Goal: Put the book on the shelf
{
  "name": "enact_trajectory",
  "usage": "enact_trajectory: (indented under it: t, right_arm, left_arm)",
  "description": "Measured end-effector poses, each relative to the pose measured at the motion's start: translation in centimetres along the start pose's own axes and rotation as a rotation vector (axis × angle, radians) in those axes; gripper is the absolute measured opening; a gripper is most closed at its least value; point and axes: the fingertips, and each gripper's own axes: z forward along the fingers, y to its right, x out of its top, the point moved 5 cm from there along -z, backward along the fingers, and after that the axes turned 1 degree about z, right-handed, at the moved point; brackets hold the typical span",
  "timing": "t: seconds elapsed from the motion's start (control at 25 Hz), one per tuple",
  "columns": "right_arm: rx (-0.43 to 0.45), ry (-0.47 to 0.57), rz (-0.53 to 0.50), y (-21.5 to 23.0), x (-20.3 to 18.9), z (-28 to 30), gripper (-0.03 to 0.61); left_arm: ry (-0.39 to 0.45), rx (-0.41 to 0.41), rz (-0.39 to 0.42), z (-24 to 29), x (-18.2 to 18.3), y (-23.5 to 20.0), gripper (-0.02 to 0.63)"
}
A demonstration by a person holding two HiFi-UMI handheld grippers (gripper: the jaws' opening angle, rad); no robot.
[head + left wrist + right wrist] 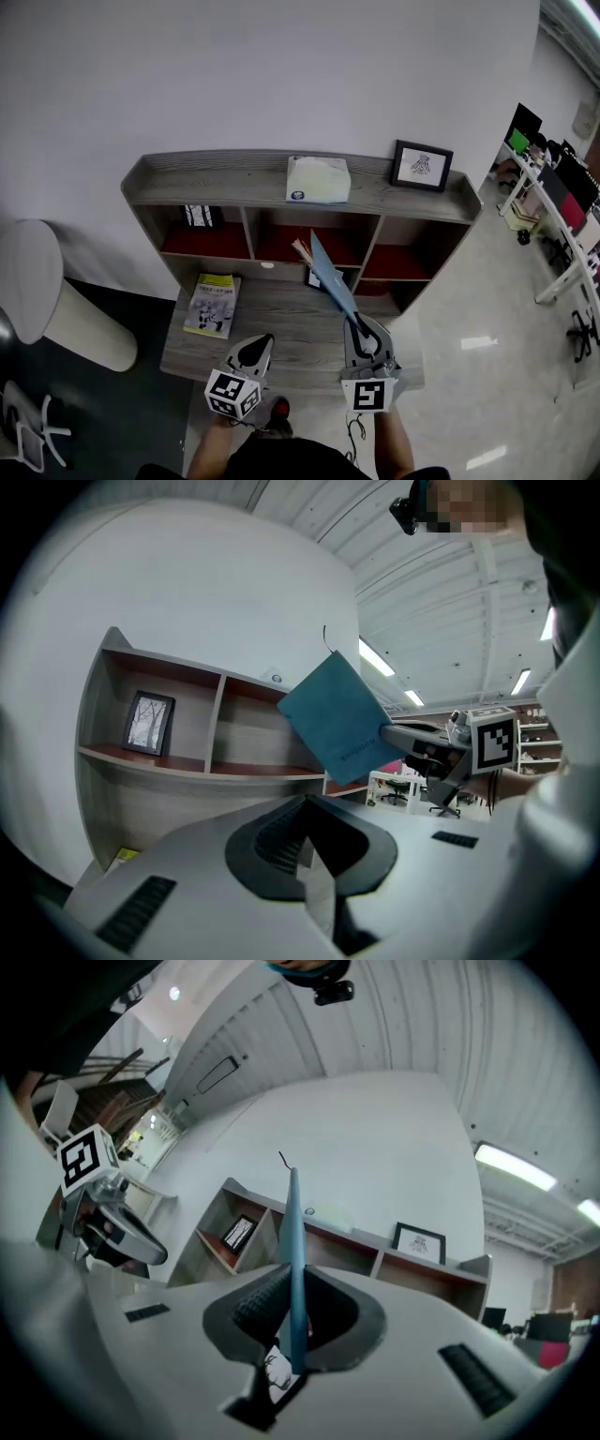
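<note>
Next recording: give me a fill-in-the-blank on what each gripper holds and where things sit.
The right gripper is shut on a book whose cover is ___.
The left gripper holds ___.
The yellow book lies flat on the ___.
On the shelf top, in the head view, the framed picture stands to the ___ of the white box.
Missing words: blue; nothing; desk; right.

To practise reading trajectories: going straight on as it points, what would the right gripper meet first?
Probably the shelf's middle compartment: the blue book held in the right gripper points into it; depth is unclear.
</note>
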Motion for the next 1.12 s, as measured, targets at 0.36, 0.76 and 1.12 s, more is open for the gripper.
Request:
enact_trajectory:
  t: [0.36,0.76,1.12]
  right_arm:
    - [-0.054,-0.014,-0.372,0.2,0.8,6.4,0.061]
    - [-0.009,-0.035,-0.671,-1.5,-2.3,12.2,0.061]
    - [0.070,-0.095,-0.722,-3.4,-6.3,14.8,0.064]
  left_arm:
    - [-0.007,-0.004,-0.018,2.6,0.7,-4.7,0.003]
    - [-0.013,-0.001,-0.030,4.0,0.6,-7.7,0.003]
    - [-0.030,0.005,-0.048,5.2,0.0,-9.9,0.003]
